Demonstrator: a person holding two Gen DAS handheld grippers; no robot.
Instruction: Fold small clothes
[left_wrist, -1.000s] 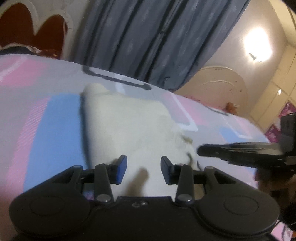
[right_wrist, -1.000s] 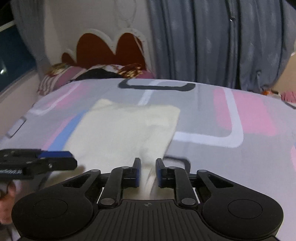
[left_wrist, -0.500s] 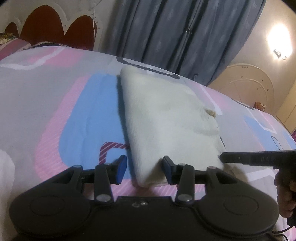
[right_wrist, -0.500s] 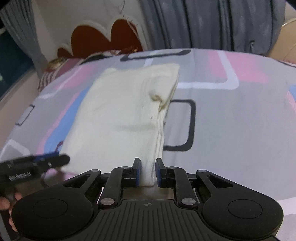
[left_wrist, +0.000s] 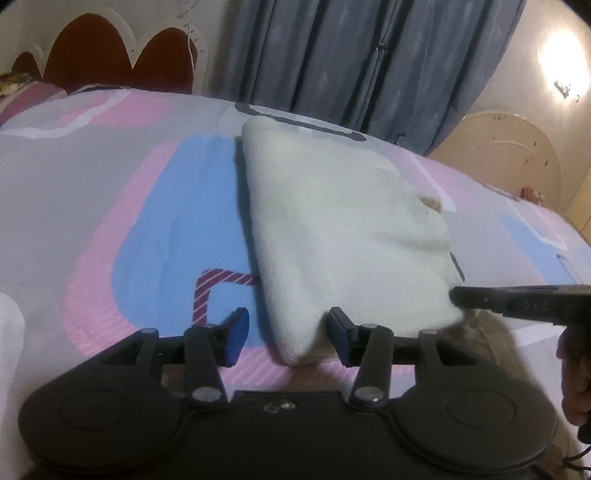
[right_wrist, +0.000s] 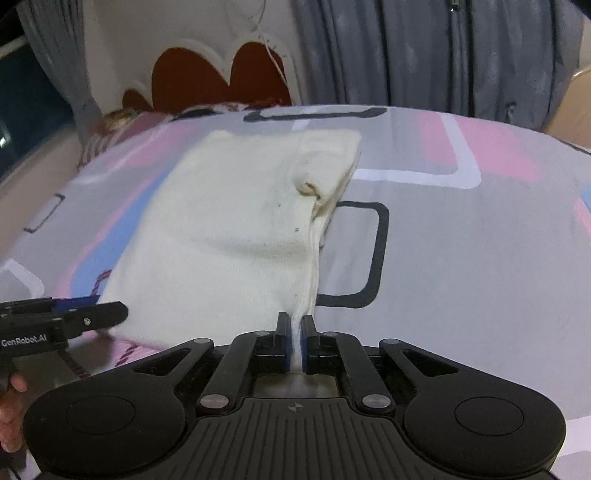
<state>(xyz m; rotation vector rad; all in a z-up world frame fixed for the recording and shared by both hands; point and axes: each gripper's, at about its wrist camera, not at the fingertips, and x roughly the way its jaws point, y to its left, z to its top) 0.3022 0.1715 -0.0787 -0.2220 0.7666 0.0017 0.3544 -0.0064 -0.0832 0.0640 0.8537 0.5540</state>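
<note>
Since a second ago we draw both tools back: our right tool (right_wrist: 293, 341) stays clamped on the sweater's (right_wrist: 229, 236) near corner, pulling it flat on the bed (right_wrist: 461, 258), while our left tool (left_wrist: 286, 334) gapes wide around its other near corner.

Cream knit garment (right_wrist: 229, 236); bedsheet (right_wrist: 461, 258) grey, pink-blue blocks.

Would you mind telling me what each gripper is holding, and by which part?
The right gripper pinches the cream garment at its near right corner. The left gripper is open, holding nothing.
</note>
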